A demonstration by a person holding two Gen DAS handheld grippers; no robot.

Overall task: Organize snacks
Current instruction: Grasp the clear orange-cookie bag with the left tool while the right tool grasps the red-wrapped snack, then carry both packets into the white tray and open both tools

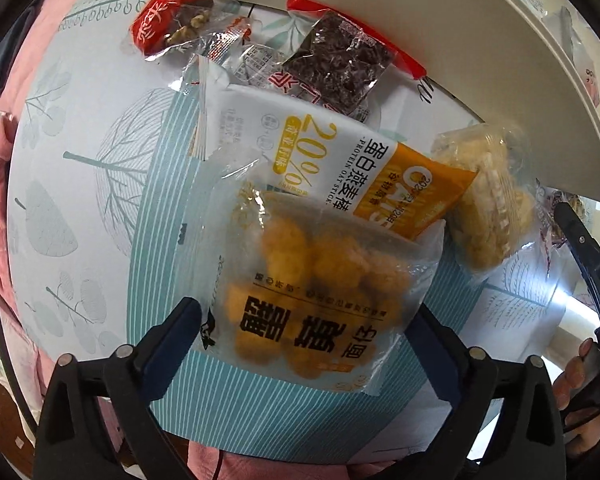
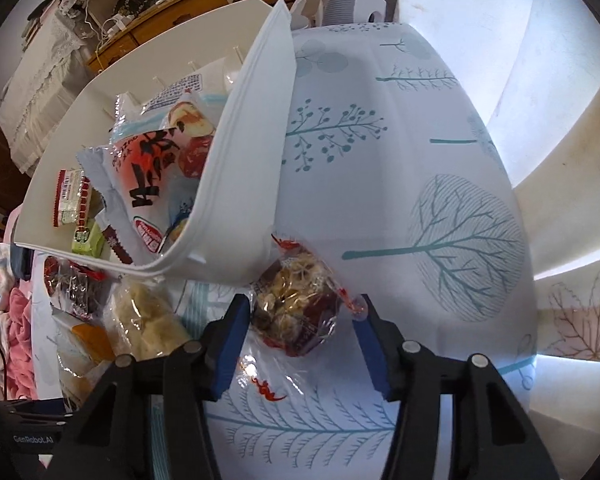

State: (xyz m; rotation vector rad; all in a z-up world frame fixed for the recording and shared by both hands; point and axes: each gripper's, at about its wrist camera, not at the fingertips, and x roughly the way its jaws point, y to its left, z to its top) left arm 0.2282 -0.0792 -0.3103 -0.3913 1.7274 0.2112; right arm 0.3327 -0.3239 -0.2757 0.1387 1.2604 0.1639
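In the left wrist view a clear bag of yellow puffs (image 1: 312,292) with black lettering lies on the tree-print tablecloth (image 1: 100,184). My left gripper (image 1: 302,320) points down over it, jaws wide open, one finger on each side of the bag, pads not pressing. In the right wrist view a small red packet of date and walnut (image 2: 296,308) lies beside the white bin (image 2: 240,160). My right gripper (image 2: 302,316) has its blue pads against both ends of that packet. The bin holds several wrapped snacks.
More snacks lie beyond the puff bag: an oat bar packet (image 1: 340,160), a pale cracker packet (image 1: 488,208), a dark packet (image 1: 340,64) and a red walnut packet (image 1: 172,20). The bin's rim (image 1: 500,60) overhangs at upper right. A hand (image 1: 580,376) shows at the right edge. Pink fabric (image 1: 4,152) lies at left.
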